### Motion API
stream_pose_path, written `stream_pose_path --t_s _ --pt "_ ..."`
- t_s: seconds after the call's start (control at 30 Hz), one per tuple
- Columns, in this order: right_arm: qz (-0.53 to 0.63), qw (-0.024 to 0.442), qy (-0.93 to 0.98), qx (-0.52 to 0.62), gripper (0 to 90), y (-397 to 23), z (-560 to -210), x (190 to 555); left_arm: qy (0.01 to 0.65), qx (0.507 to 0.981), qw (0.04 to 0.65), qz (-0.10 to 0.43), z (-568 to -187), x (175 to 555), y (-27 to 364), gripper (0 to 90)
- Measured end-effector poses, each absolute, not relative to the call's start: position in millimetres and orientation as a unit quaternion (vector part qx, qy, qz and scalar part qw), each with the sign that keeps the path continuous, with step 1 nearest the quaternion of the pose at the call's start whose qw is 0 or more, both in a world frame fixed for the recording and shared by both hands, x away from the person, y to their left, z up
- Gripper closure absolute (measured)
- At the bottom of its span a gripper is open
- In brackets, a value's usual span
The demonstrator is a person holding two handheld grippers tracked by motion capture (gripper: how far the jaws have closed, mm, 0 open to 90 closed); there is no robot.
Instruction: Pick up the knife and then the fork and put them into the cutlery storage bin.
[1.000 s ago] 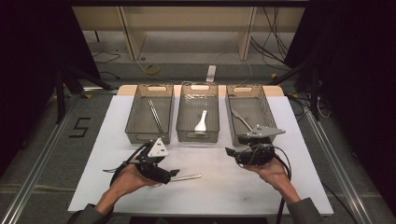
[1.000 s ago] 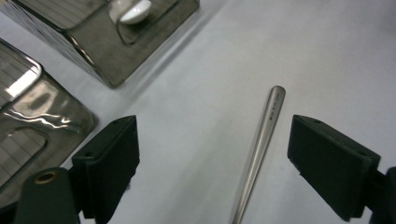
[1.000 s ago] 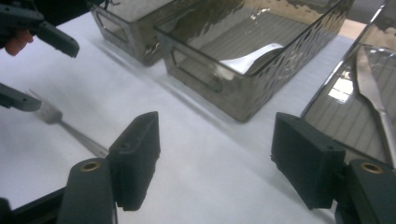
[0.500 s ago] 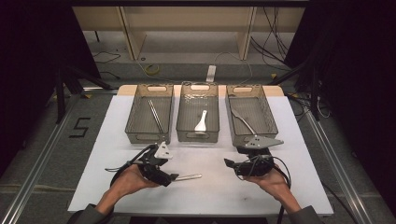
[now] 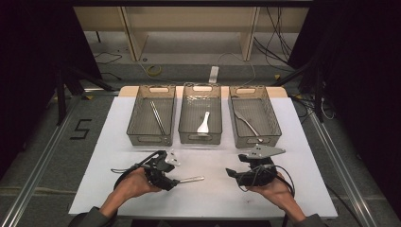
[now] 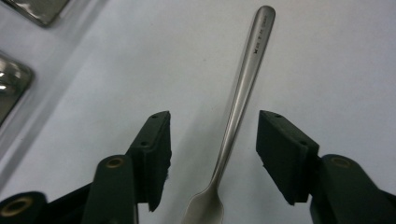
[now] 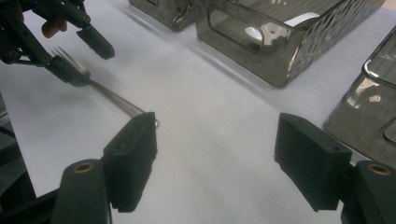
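A metal fork (image 5: 190, 179) lies flat on the white table, handle pointing right. My left gripper (image 5: 173, 182) is low over its neck. In the left gripper view the fork's handle (image 6: 240, 98) runs up between the two jaws of the left gripper (image 6: 212, 135). The jaws have just been closing on it, but a gap still shows on each side of the handle. My right gripper (image 5: 231, 173) hovers open to the right of the fork with nothing between its fingers. The right gripper view has the right gripper (image 7: 215, 135) aimed at the fork (image 7: 112, 99) and the left gripper (image 7: 81, 58).
Three smoky plastic bins stand in a row behind. The left bin (image 5: 137, 124) holds chopsticks, the middle bin (image 5: 185, 124) a white spoon (image 5: 204, 124), the right bin (image 5: 271, 124) a metal utensil. Bare white table lies between the two grippers.
My right hand has drawn back toward the table's front edge and dropped a little. The left gripper stays over the fork with its jaws narrower.
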State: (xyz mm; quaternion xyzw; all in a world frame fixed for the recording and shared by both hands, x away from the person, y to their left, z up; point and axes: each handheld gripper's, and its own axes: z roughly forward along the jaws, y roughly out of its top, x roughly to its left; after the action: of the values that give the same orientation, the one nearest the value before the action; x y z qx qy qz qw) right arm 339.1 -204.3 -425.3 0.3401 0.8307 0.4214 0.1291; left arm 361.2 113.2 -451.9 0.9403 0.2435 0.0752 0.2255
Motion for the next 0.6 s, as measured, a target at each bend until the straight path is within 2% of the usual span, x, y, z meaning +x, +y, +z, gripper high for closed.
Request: stream_pose_path --t_s 0.6 --pt "0.415 0.123 0.836 0.338 30.6 -202.7 -429.1 338.3 0.244 0.951 0.186 0.046 -460.6 365.8 105.0 67.5"
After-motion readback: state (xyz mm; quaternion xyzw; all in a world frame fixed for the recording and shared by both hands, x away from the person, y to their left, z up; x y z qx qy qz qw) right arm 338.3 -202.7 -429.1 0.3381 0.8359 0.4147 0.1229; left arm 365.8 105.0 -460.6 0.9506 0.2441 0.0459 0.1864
